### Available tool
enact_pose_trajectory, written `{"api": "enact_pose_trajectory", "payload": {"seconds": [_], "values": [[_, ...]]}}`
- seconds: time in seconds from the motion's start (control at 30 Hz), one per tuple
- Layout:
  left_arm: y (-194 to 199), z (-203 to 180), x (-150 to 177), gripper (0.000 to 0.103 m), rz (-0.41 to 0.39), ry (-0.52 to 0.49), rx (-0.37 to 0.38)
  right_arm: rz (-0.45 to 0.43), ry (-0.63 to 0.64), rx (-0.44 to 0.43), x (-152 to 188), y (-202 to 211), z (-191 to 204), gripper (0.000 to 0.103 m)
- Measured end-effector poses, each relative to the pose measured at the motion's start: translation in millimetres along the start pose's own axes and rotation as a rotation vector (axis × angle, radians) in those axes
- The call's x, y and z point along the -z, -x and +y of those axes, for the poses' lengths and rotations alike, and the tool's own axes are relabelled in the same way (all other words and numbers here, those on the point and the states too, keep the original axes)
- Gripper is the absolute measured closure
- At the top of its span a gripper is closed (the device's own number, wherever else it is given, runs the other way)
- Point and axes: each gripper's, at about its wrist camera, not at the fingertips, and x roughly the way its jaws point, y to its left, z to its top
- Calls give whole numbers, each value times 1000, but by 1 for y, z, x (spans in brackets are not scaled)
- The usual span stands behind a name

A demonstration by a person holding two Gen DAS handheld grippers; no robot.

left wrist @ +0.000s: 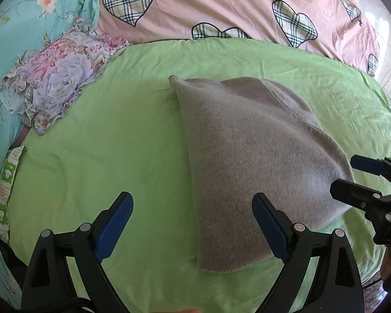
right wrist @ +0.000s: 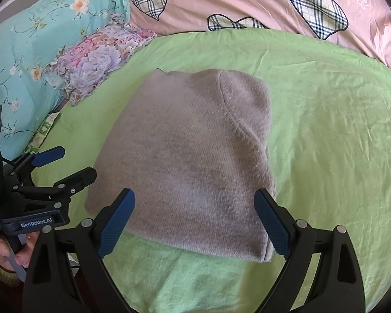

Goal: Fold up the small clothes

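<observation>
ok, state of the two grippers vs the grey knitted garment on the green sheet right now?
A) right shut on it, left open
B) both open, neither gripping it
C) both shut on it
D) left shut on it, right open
B: the left gripper and right gripper both show spread blue pads with nothing between them, and the grey knitted garment lies folded on the green sheet.

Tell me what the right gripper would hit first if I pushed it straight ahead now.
Most likely the grey knit garment: the right gripper, open, points over its near edge, which lies between the fingers. Its height above the cloth is unclear.
</observation>
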Motion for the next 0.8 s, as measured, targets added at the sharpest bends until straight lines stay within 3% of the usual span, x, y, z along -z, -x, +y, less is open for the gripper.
{"api": "enact_pose_trajectory", "payload": {"seconds": [0.8], "values": [[-24, 6, -24, 9, 9, 64, 20, 10, -32, -17, -39, -28, -12, 10]]}}
